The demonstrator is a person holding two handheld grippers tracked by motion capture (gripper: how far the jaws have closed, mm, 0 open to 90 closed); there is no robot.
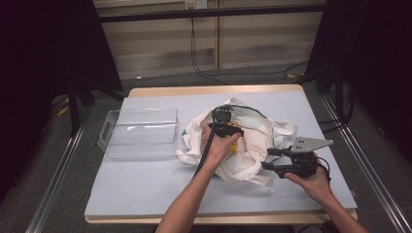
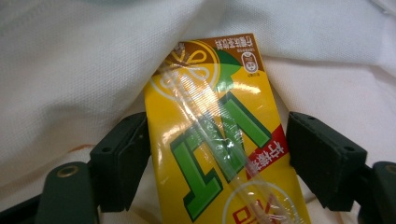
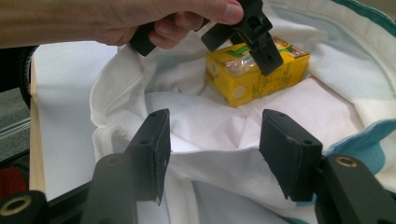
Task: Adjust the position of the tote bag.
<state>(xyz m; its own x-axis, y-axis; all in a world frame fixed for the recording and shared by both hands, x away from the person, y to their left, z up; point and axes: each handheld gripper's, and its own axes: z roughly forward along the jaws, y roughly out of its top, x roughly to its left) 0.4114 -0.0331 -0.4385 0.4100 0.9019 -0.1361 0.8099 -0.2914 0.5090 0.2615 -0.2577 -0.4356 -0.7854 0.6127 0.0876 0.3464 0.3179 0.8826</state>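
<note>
Yellow drink carton (image 2: pixel 219 140), big green letters "VLT" seen upside down, red band with white Chinese characters, small print unreadable

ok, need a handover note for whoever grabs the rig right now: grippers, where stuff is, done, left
Left gripper: reaching into the white tote bag, fingers astride the yellow juice carton, one touching its edge, the other apart; not clamped.
Right gripper: open at the bag's near edge, cloth between its fingers, nothing pinched.
Carton lies inside the bag. The clear plastic bin stands left of the bag with nothing in it.
Done: left gripper lined up on the carton.
Left: likely clamp, lift out, probably into the bin.
</note>
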